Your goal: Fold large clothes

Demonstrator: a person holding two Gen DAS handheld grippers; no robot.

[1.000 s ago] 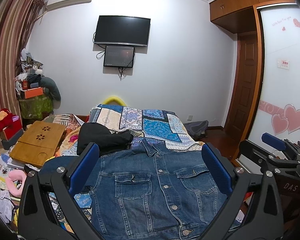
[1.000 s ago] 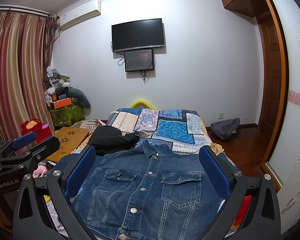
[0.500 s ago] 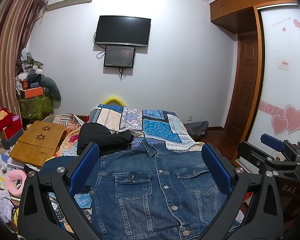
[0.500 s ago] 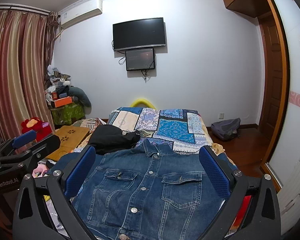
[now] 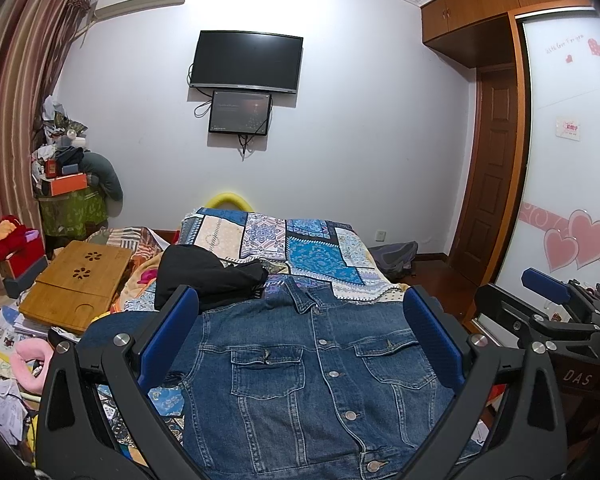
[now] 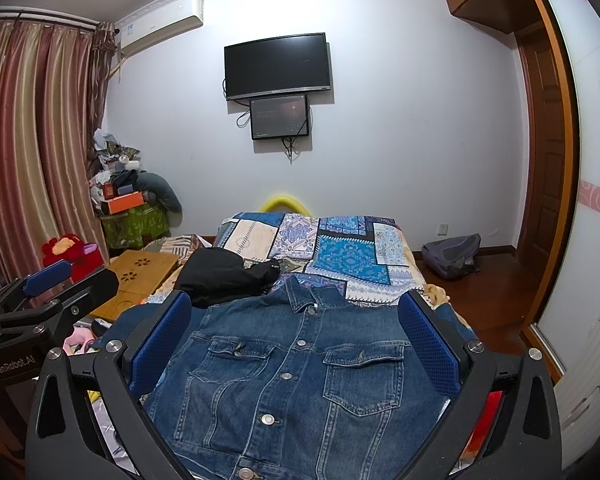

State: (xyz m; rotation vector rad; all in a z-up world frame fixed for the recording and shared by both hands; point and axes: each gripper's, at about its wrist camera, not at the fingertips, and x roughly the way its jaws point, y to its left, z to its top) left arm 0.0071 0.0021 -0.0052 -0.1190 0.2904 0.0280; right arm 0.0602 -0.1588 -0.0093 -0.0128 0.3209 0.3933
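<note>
A blue denim jacket [image 5: 312, 376] [image 6: 296, 376] lies flat and buttoned on the bed, collar toward the far wall, front side up. My left gripper [image 5: 300, 320] hovers above its chest, fingers wide open and empty. My right gripper [image 6: 294, 320] hangs over the same jacket, also open with nothing held. In the left wrist view the right gripper [image 5: 548, 292] shows at the right edge; in the right wrist view the left gripper [image 6: 46, 280] shows at the left edge. The jacket's sleeves are mostly hidden behind the fingers.
A black garment [image 5: 204, 276] [image 6: 224, 276] lies just beyond the jacket's left shoulder on the patchwork bedspread [image 5: 312, 248]. A wooden lap tray [image 5: 76, 280] and clutter lie to the left. A grey backpack [image 6: 452, 254] sits on the floor at right, near the wardrobe [image 5: 572, 160].
</note>
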